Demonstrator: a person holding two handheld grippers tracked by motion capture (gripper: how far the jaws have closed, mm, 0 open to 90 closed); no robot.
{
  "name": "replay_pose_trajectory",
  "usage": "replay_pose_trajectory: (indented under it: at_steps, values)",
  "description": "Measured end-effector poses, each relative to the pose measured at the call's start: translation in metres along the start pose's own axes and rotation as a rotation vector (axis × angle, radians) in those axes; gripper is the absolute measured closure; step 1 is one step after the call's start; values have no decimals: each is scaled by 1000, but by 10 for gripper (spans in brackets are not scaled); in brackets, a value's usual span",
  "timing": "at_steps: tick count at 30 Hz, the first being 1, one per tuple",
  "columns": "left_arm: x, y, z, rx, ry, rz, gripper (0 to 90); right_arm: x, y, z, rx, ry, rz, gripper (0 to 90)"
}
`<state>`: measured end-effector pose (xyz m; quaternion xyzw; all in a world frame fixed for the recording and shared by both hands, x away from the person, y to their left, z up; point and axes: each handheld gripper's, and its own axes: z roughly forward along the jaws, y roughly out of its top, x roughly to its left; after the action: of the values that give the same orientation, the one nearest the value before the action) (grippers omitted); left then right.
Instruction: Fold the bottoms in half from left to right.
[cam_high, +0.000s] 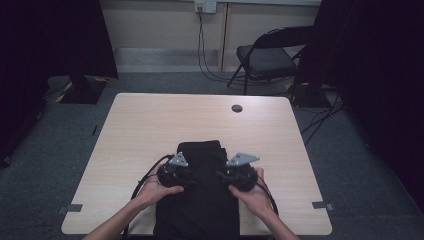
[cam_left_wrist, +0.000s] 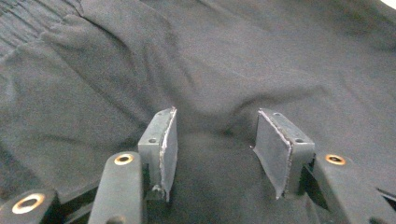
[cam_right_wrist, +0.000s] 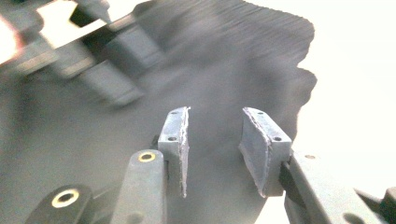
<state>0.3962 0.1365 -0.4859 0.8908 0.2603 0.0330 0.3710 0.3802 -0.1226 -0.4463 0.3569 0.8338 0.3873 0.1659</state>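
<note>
A: Item one, cloth (cam_high: 197, 192). Black, folded, lying on the table (cam_high: 135, 130) at the near edge, running from mid-table to the person's side.

B: Item two, left gripper (cam_high: 186, 176). Jaws parted, nothing pinched; in the left gripper view the pads (cam_left_wrist: 170, 144) stand over a soft ridge of fabric, which sits between them ungripped.

A: Item three, right gripper (cam_high: 226, 176). Jaws likewise apart, holding nothing; its own view is blurred, with cloth under the pads (cam_right_wrist: 180, 140) and the cloth's edge just to their right.

B: Placement: both grippers over the cloth's middle, one at each side edge, facing inward.

A: Risks, as judged. Closing on one layer alone would probably lift the top ply and spoil the fold.

B: Second risk: the right gripper sits near the border, so a bite could well slip off the edge. Uneven lifting might drag the cloth towards the table's near rim.
</note>
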Motion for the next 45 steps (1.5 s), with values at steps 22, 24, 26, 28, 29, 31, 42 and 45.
replay_pose_trajectory:
  at_steps: [22, 24, 26, 28, 29, 31, 42, 45]
  values:
    - [-1, -3, -3, -17, 23, -4, 480, -37, 2, 73, 57, -77, 92, 465]
    - [-2, -1, -3, -21, 27, -37, 417, -37, 2, 74, 62, -50, 113, 513]
    - [-3, 3, -6, -28, 54, -20, 396, -39, 0, 74, 56, -34, 135, 518]
    - [-1, 6, -12, -60, 53, -17, 385, -38, 1, 73, 60, -29, 131, 569]
    - [1, 7, -15, -76, 54, -25, 384, -37, 1, 73, 61, -30, 126, 590]
    - [7, 7, -24, -124, 56, -58, 384, -35, 2, 73, 60, -36, 105, 615]
    - [56, -18, -44, -139, 171, -235, 329, -16, 3, 72, 60, 21, 37, 748]
    - [56, -21, -44, -111, 143, -215, 439, -14, 1, 72, 49, 25, 44, 748]
